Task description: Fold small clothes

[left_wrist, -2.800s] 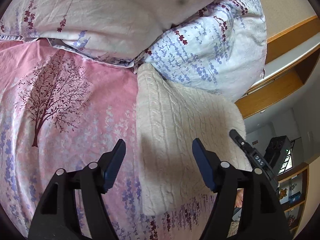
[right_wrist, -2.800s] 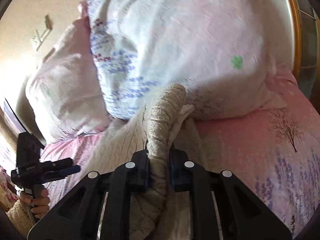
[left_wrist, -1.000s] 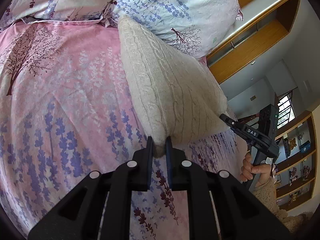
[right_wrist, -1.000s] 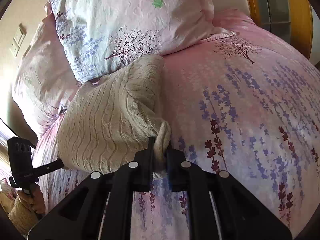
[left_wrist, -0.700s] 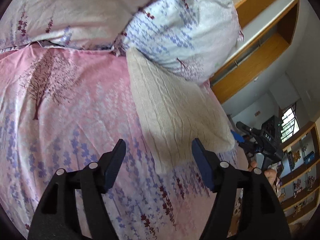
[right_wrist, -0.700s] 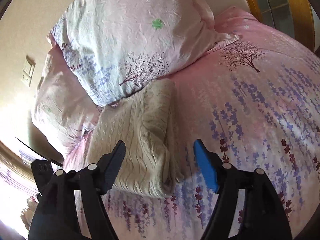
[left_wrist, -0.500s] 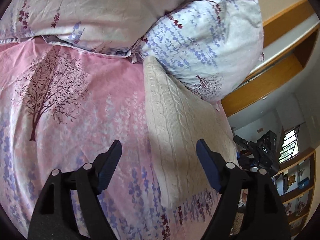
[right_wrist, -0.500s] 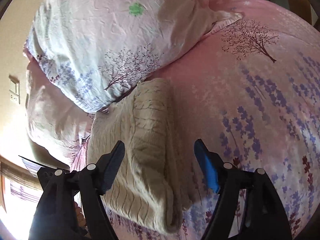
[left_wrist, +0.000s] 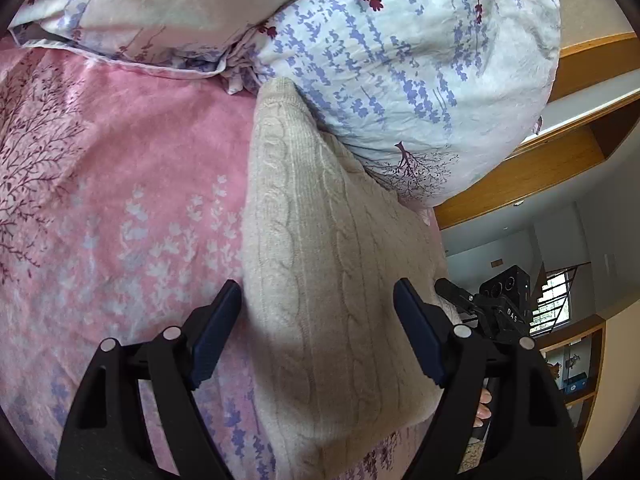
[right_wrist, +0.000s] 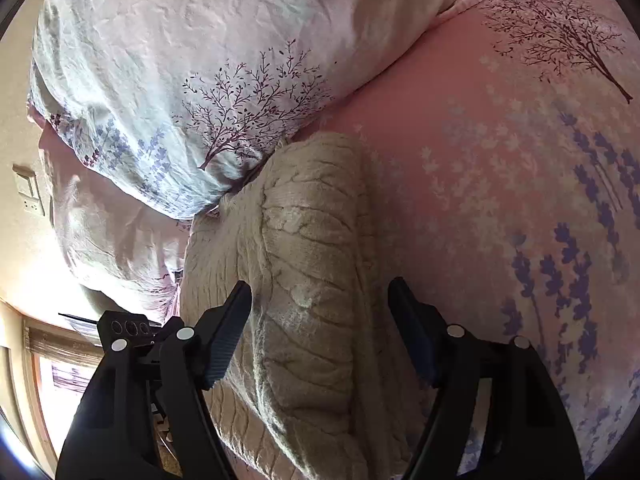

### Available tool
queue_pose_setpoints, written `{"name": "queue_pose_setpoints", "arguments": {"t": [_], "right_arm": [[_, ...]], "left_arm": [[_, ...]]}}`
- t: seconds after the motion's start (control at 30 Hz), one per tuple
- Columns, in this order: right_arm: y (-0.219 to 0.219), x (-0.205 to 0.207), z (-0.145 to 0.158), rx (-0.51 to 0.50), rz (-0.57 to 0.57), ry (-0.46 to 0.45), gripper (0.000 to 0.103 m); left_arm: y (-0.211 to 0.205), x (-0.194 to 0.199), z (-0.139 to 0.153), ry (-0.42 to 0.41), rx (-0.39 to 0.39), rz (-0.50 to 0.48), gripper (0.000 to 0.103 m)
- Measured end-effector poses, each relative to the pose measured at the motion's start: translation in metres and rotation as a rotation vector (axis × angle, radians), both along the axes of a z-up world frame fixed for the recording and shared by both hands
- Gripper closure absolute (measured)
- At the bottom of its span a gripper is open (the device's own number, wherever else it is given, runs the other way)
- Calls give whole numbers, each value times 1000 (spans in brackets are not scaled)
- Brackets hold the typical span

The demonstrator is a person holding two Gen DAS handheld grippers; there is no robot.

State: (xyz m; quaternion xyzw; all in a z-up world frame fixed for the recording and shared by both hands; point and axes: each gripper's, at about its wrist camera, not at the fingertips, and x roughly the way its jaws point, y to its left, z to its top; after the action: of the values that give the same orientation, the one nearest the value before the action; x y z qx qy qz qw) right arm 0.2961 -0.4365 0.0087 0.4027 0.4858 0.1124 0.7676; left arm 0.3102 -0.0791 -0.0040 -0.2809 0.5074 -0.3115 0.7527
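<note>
A cream cable-knit sweater (left_wrist: 328, 264) lies folded on the pink floral bedsheet (left_wrist: 120, 200), its far end against a pillow. My left gripper (left_wrist: 318, 332) is open and empty, its jaws wide apart just above the sweater's near part. In the right wrist view the sweater (right_wrist: 312, 280) shows as a thick folded bundle. My right gripper (right_wrist: 320, 328) is open and empty, its jaws straddling the bundle from above. The other gripper shows in each view beyond the sweater, at the right in the left wrist view (left_wrist: 492, 308) and at the lower left in the right wrist view (right_wrist: 128, 328).
Two floral pillows (left_wrist: 400, 60) lean at the head of the bed; they also show in the right wrist view (right_wrist: 200, 80). A wooden headboard and shelf (left_wrist: 560, 160) stand to the right. The bed's edge lies just beyond the sweater.
Both grippers were shut on the sweater's near edge a second ago. They have let go, opened wide and moved forward over the sweater, which now lies flat.
</note>
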Motion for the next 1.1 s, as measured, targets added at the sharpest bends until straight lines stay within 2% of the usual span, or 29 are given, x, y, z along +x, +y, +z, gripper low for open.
{"name": "queue_pose_setpoints", "arguments": {"t": [0.07, 0.1, 0.2, 0.3, 0.47, 0.63, 0.73, 0.8, 0.83, 0.9, 0.97, 1.03, 1.1], "right_arm": [[5, 1, -6, 5, 18, 5, 56], [7, -1, -7, -1, 17, -9, 61], [13, -8, -3, 10, 12, -60, 70], [28, -15, 16, -33, 32, -133, 72], [76, -24, 47, -95, 107, -243, 74], [132, -22, 52, -124, 195, -334, 74], [159, -9, 31, -150, 235, -289, 74], [175, 3, 6, -196, 238, -210, 69], [176, 6, -2, -206, 231, -192, 66], [170, 9, -5, -153, 218, -164, 57], [159, 7, 3, -152, 192, -166, 54], [142, 6, 14, -168, 134, -196, 53], [130, 13, 14, -108, 99, -194, 53]], "left_arm": [[-8, 1, -2, -4, 11, 3, 34], [-13, 1, -3, -3, 10, 5, 40], [-14, 0, -5, -11, -15, 15, 61], [-10, -6, 5, -34, -26, -4, 66], [17, -36, 39, -154, 27, -28, 67], [80, -46, 50, -165, 22, 35, 66], [106, -42, 34, -109, 50, 76, 65], [115, -36, 14, -60, 103, 92, 61], [118, -35, 3, -39, 85, 99, 57], [125, -35, -2, -12, 19, 117, 56], [129, -40, 10, -48, 54, 131, 56], [134, -48, 28, -133, 116, 163, 56], [140, -59, 48, -225, 131, 189, 56]]}}
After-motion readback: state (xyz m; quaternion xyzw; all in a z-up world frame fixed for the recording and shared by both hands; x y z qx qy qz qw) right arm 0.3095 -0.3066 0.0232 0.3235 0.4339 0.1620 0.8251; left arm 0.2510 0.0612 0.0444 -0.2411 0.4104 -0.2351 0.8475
